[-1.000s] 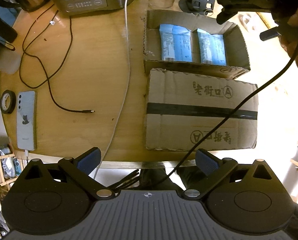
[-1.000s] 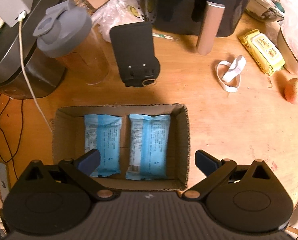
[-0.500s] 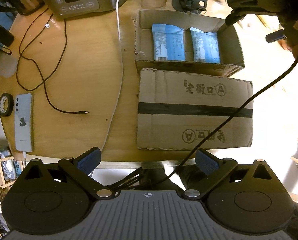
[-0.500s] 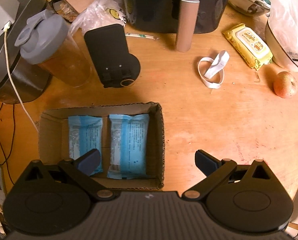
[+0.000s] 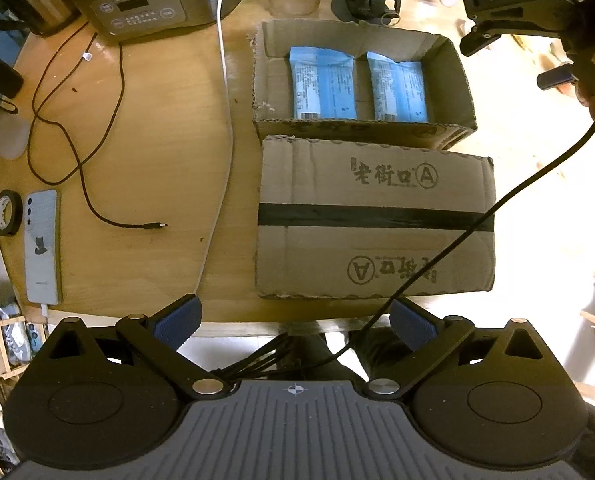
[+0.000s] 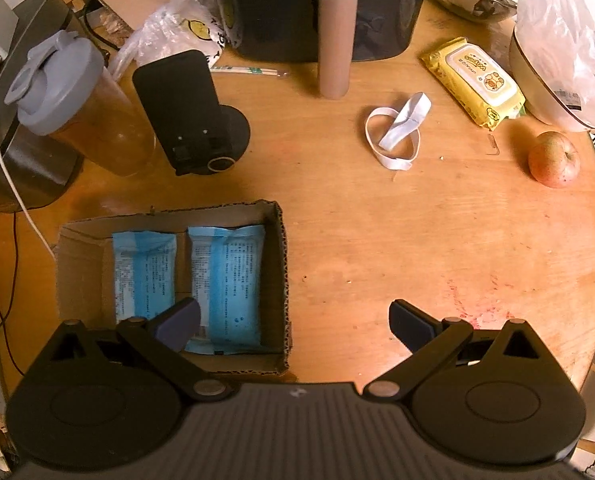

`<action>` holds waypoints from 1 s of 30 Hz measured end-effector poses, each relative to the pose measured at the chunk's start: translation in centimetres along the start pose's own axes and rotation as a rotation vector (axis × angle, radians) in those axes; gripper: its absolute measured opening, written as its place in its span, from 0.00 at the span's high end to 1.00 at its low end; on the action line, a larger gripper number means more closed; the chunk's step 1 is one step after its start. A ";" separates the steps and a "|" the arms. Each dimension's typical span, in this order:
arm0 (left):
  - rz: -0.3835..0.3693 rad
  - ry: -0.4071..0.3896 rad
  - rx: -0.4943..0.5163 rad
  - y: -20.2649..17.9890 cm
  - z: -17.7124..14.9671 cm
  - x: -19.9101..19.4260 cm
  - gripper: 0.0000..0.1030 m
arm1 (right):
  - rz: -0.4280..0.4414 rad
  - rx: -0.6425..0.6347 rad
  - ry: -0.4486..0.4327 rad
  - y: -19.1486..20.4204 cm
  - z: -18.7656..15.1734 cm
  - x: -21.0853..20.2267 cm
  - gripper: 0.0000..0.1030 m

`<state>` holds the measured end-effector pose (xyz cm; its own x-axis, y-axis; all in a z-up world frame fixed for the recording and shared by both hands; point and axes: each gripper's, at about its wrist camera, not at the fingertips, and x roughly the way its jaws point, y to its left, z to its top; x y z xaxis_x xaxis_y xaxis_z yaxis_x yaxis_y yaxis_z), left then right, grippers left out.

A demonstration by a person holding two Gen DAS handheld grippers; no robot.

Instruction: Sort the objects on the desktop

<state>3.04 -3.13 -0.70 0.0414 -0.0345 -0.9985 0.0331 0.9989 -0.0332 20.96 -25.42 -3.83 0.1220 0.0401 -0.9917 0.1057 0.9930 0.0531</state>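
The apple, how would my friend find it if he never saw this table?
Start at the big black appliance at the back of the round wooden table. Go right past the yellow wipes pack to the table's right edge. The apple sits alone there, the only round, reddish thing.

My pads point(image 5: 176, 322) are dark blue; light-blue printed packets point(image 6: 225, 280) fill a brown box point(image 6: 281, 280); far right, a yellow wipes pack point(image 6: 473, 82).

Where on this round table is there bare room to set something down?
Widest bare wood lies right of the open cardboard box, below the white elastic band and red apple. A smaller patch sits between the black cable and white cord. The far edge is crowded.
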 end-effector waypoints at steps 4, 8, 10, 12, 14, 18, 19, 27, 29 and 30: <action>0.002 0.001 0.000 -0.1 0.0 0.0 0.00 | 0.003 0.000 0.001 -0.3 0.0 0.0 0.00; 0.003 0.002 0.001 -0.2 0.1 0.0 0.00 | 0.008 -0.001 0.002 -0.4 -0.1 0.0 0.00; 0.005 0.002 0.000 -0.2 0.2 0.1 0.00 | 0.010 0.000 0.003 -0.5 -0.2 0.1 0.00; 0.008 0.001 -0.003 -0.2 0.3 0.1 0.00 | 0.012 -0.001 0.004 -0.5 -0.3 0.1 0.00; 0.010 -0.002 -0.007 -0.1 0.6 0.1 0.00 | 0.014 -0.002 0.006 -0.5 -0.4 0.1 0.00; 0.018 -0.010 -0.012 0.2 1.2 0.0 0.00 | 0.017 0.000 0.009 -0.5 -0.6 0.2 0.00; 0.020 -0.012 -0.014 0.3 1.3 0.0 0.00 | 0.018 0.000 0.009 -0.5 -0.6 0.2 0.00; 0.037 -0.029 -0.023 1.0 2.4 -0.1 0.00 | 0.018 -0.001 0.012 -0.6 -0.8 0.1 0.00; 0.040 -0.033 -0.022 1.2 2.7 -0.1 0.00 | 0.017 -0.001 0.012 -0.6 -0.9 0.1 0.00; 0.041 -0.035 -0.021 1.2 2.9 -0.1 0.00 | 0.017 -0.001 0.012 -0.6 -0.9 0.1 0.00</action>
<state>5.96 -2.03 -0.47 0.0767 0.0057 -0.9970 0.0094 0.9999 0.0065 20.05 -25.91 -4.07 0.1118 0.0580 -0.9920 0.1027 0.9923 0.0696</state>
